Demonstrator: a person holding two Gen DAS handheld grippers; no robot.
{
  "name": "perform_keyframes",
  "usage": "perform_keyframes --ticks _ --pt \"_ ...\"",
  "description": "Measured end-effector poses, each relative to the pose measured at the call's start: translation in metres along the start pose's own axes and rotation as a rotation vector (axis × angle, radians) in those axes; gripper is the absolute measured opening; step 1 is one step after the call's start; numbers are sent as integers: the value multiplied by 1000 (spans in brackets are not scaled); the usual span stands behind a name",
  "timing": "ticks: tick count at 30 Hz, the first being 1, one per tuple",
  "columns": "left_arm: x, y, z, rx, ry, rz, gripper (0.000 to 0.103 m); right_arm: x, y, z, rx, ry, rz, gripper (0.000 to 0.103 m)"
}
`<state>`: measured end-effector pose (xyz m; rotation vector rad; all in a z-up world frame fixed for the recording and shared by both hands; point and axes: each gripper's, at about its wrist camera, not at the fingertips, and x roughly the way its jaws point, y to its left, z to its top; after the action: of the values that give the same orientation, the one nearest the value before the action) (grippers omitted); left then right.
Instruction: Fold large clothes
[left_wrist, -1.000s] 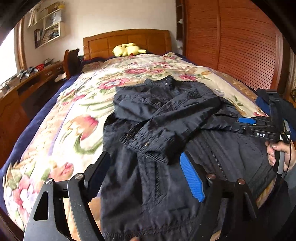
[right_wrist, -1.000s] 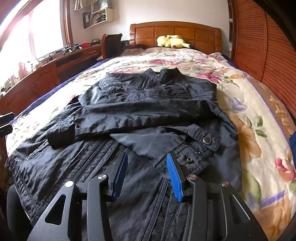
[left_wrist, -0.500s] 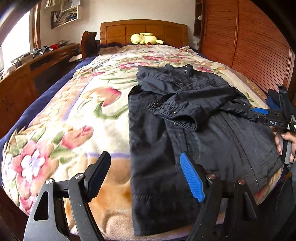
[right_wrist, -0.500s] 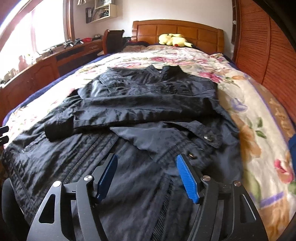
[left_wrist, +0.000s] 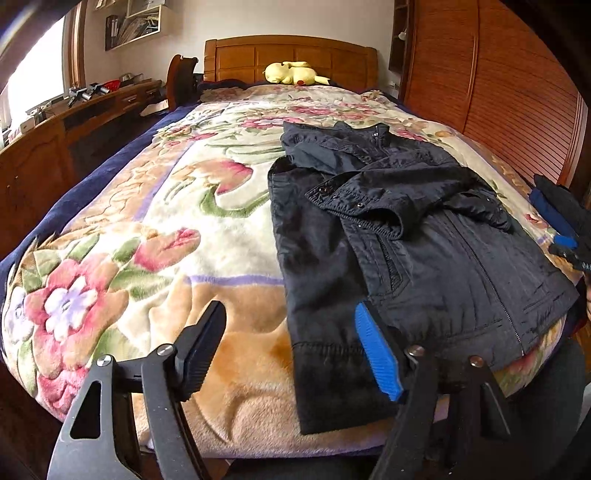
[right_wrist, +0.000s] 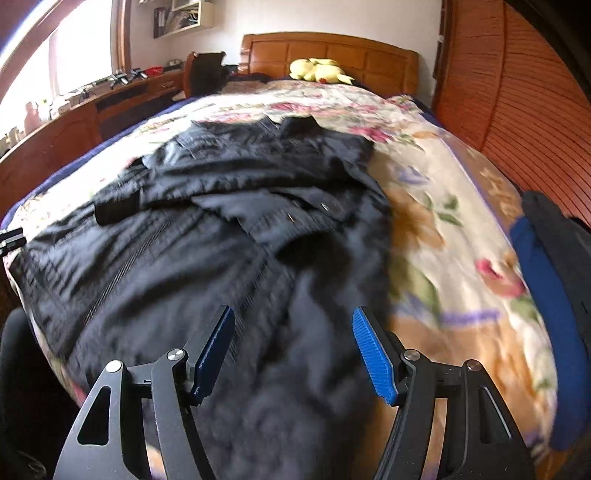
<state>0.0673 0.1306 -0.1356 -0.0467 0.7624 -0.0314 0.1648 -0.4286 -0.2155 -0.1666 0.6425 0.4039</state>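
Matt crinkled jacket (left_wrist: 424, 258), plush blanket (left_wrist: 184, 258)

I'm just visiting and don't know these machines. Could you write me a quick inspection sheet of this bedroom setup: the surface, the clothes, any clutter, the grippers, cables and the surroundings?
Surface: bed with a floral blanket, dark blue cover at its left edge.
Job's things: one black jacket lying flat at the foot end, both sleeves folded across the front.
Clutter: yellow plush toy by the headboard; blue and black folded cloth on the bed's right side.
Grippers: left gripper open, over the jacket's left hem corner, jaws just narrowed slightly, nothing pinched; right gripper open above the jacket, holding nothing.
Cables: nothing seen.
Surroundings: wooden desk with small items, wall shelf, slatted wooden wardrobe.
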Motion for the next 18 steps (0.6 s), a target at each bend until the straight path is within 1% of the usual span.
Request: perform_keyframes --ticks 5,8,13,18 --pt "-1 3 -8 3 14 -5 61 -21 0 -14 11 0 -39 68" --pt "2 2 -13 6 31 -18 56 -24 0 -22 19 10 -51 68" --pt "5 1 -17 13 53 -10 55 -18 -6 -37 36 47 -57 68" --pt "8 -1 -18 19 76 -4 55 -13 -15 -45 57 54 -38 68"
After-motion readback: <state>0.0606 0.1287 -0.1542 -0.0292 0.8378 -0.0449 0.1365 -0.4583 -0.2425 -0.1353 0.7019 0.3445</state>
